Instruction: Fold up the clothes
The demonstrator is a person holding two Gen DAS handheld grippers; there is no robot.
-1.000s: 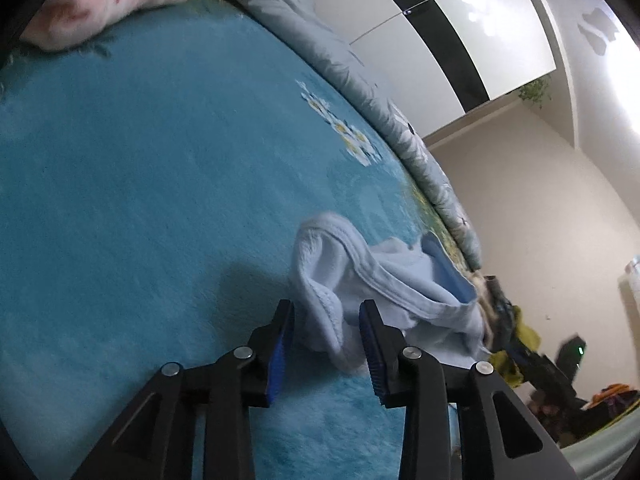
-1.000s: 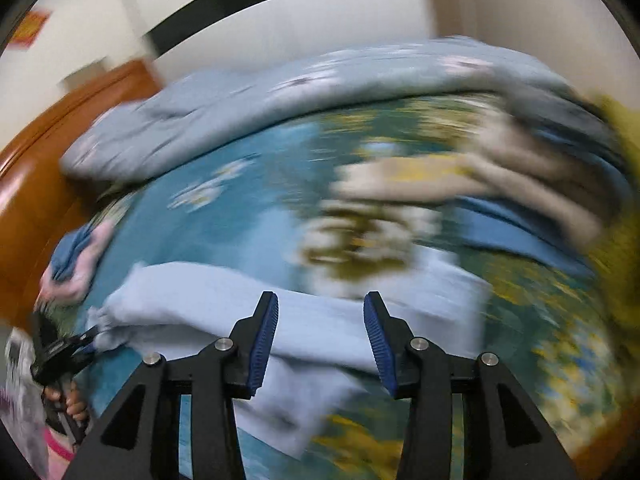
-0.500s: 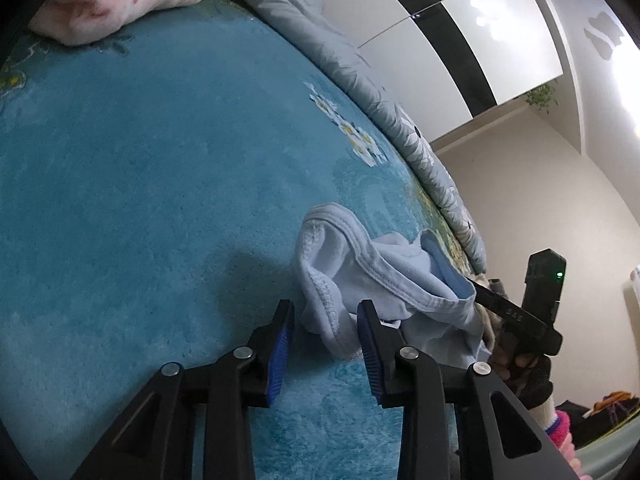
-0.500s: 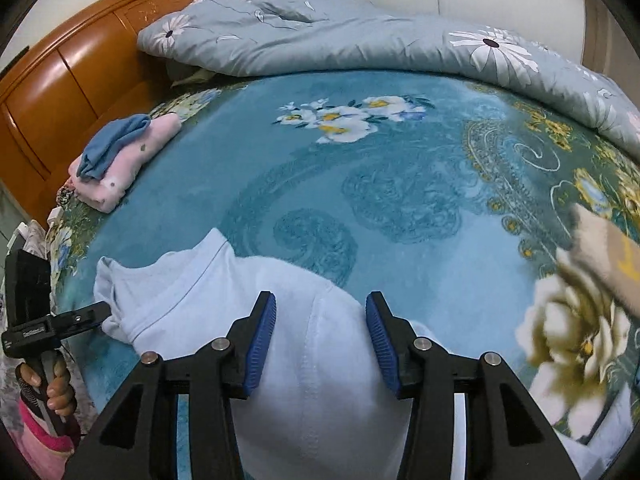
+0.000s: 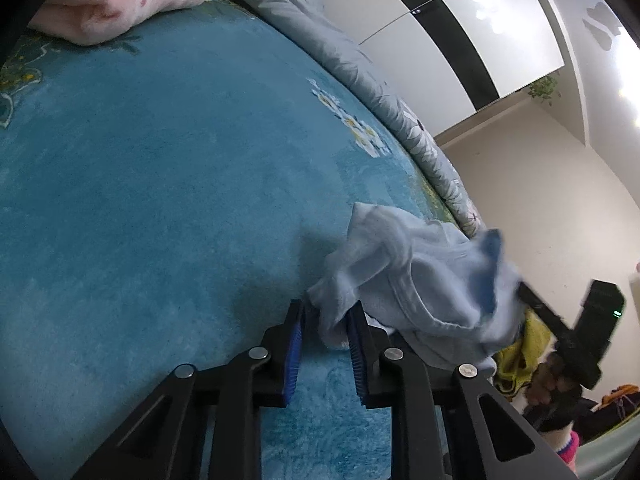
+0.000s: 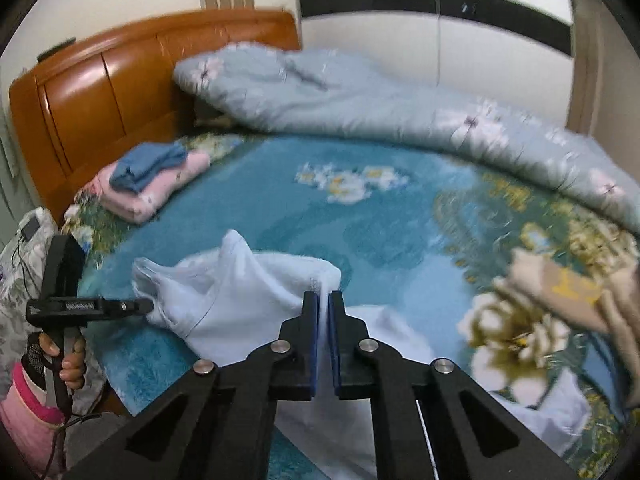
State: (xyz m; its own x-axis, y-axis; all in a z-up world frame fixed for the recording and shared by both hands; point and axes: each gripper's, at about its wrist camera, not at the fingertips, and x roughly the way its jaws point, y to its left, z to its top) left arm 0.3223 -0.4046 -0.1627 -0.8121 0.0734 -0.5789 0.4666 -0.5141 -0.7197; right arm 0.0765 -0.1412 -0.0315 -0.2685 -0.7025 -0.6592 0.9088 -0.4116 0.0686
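Observation:
A light blue garment (image 5: 420, 272) lies bunched on the teal bed blanket (image 5: 140, 180). My left gripper (image 5: 327, 308) has the garment's thick hem between its blue pads; the jaws are closing and a thin gap still shows at the left pad. In the right wrist view the same garment (image 6: 240, 292) spreads to the left, where the left gripper (image 6: 140, 305) meets its edge. My right gripper (image 6: 323, 296) is shut on a raised fold of the garment. Seen from the left wrist, the right gripper (image 5: 532, 300) has its tips hidden behind the cloth.
A folded pink and blue stack (image 6: 152, 184) sits near the wooden headboard (image 6: 100, 92). A grey-blue floral quilt (image 6: 360, 100) runs along the bed's far side. A beige garment (image 6: 568, 292) lies at the right. Yellow clothing (image 5: 524, 344) hangs past the bed edge.
The right gripper went from open over the garment to shut on a fold, and its view swung toward the headboard. The garment rose and bunched. The left jaws narrowed around the hem.

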